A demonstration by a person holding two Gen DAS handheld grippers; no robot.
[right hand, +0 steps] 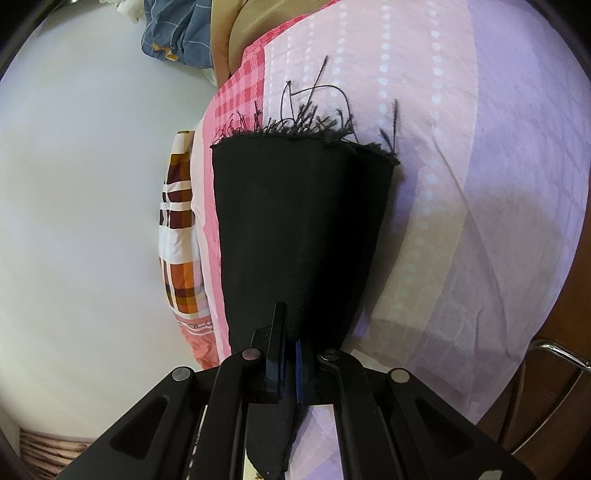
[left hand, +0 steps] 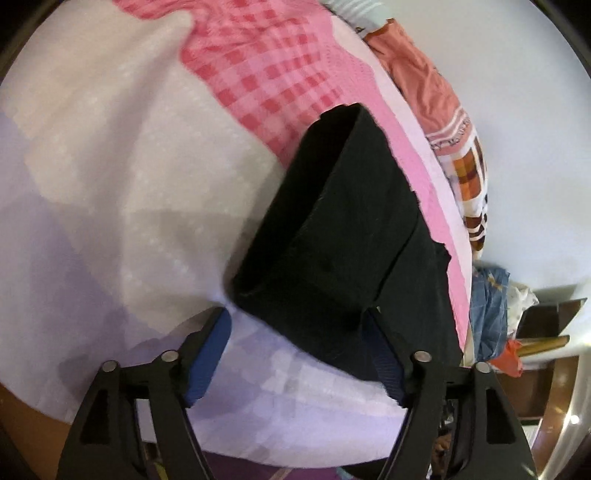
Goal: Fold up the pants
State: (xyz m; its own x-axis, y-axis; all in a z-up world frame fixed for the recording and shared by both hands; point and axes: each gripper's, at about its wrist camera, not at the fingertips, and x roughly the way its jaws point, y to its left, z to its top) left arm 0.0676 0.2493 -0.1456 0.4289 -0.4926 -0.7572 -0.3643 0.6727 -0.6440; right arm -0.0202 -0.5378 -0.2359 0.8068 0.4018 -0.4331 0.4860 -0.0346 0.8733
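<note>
Black pants (left hand: 332,236) lie folded on a bed with a pink and lilac sheet (left hand: 110,184). My left gripper (left hand: 295,317) is open just above the near end of the fold. Its left blue pad (left hand: 207,354) is off the cloth, while the right pad (left hand: 384,354) sits against the cloth's edge. In the right wrist view the pants (right hand: 303,229) stretch away to a frayed hem with loose threads (right hand: 314,122). My right gripper (right hand: 290,336) is shut on the near edge of the pants, black cloth pinched between its blue pads.
A red-checked part of the sheet (left hand: 266,66) lies beyond the pants. An orange and checked bundle of cloth (left hand: 454,122) sits along the bed's far edge by the white wall. Blue fabric (right hand: 177,33) and a chrome chair frame (right hand: 554,350) stand off the bed.
</note>
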